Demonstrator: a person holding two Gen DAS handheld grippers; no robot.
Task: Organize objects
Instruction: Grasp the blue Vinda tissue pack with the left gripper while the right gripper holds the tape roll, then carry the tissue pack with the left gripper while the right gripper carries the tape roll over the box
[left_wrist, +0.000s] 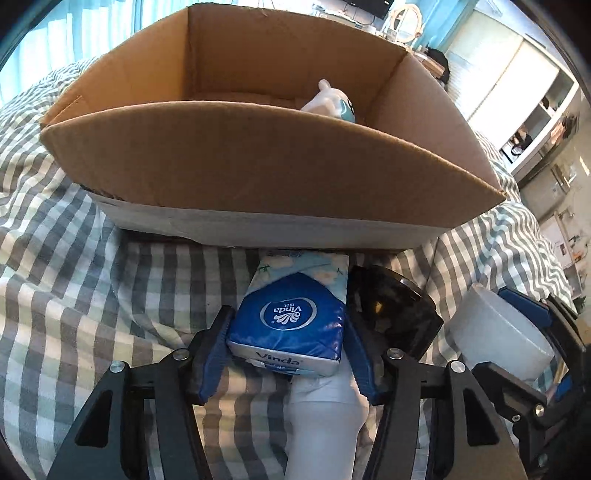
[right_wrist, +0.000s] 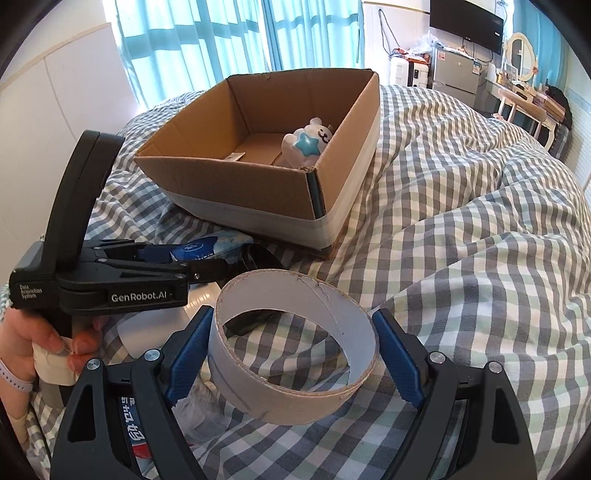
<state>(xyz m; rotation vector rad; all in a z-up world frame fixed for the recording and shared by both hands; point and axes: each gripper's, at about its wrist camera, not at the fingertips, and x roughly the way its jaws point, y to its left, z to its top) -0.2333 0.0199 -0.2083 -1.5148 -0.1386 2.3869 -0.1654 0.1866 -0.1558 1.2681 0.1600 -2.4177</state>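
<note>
The left tongs (left_wrist: 288, 354) clench a blue Vinda tissue pack (left_wrist: 291, 321) low before the open brown cardboard box (left_wrist: 258, 147) on the checked bed, probably ready for lifting in. The right tongs (right_wrist: 291, 354) grip a white cardboard tape ring (right_wrist: 295, 369), likewise bound boxward.

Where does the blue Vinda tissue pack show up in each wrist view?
Left wrist view: the Vinda tissue pack sits bottom centre, gripped between the left claw fingers, just in front of the cardboard box.
Right wrist view: the pack is at middle left, partly hidden behind the left claw, below the box's near wall.
Shared landmark: the cardboard box holding the white plush toy.
</note>
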